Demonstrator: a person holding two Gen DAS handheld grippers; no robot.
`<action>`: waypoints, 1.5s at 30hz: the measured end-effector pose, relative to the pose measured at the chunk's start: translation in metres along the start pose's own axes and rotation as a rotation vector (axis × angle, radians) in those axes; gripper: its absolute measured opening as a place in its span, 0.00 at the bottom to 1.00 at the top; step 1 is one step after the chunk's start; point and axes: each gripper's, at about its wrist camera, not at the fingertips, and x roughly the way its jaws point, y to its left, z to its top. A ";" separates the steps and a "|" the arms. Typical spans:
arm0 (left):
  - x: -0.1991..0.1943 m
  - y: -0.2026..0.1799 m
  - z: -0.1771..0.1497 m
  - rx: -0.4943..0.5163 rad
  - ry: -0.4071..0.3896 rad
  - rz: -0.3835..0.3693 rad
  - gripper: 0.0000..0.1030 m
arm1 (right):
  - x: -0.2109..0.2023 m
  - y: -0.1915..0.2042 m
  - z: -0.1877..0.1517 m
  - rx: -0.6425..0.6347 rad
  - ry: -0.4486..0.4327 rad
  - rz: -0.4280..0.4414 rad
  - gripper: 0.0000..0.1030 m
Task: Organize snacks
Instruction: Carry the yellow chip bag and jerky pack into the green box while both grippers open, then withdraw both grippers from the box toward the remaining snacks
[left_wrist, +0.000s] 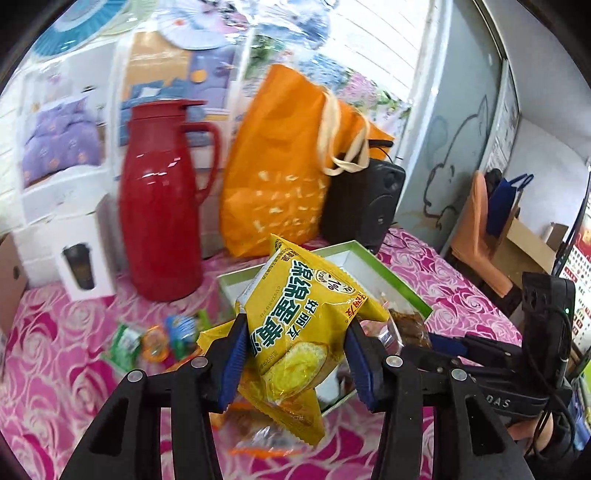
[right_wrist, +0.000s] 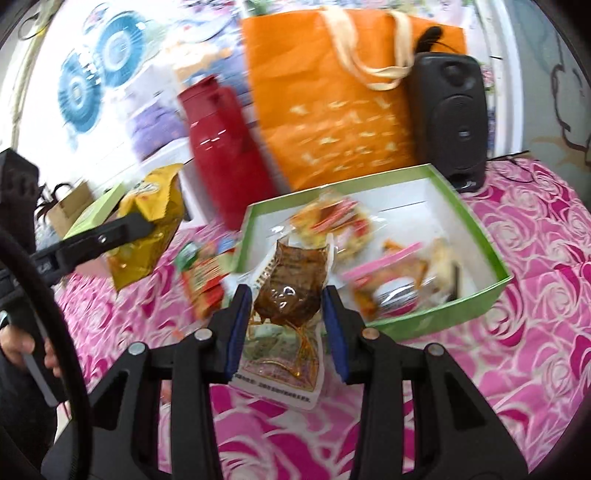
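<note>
My left gripper is shut on a yellow custard-cake packet, lifted above the pink rose tablecloth in front of the green-rimmed white box. The same yellow packet shows at the left of the right wrist view, held by the left gripper's black finger. My right gripper is shut on a clear packet of brown snack, held up just at the near-left corner of the box. Several wrapped snacks lie inside the box. More small packets lie on the cloth left of it.
Behind the box stand a red thermos jug, an orange tote bag and a black speaker. A white cup carton sits at the far left. Loose snack packets lie on the tablecloth.
</note>
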 end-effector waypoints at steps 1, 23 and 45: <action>0.010 -0.007 0.004 0.014 0.008 -0.007 0.49 | 0.001 -0.009 0.002 0.006 -0.005 -0.015 0.41; 0.088 -0.025 0.017 0.042 -0.002 0.095 0.94 | 0.050 -0.062 0.022 -0.064 -0.017 -0.129 0.98; -0.043 0.016 0.006 -0.091 -0.076 0.213 0.94 | -0.040 0.028 0.009 -0.187 -0.094 -0.012 0.99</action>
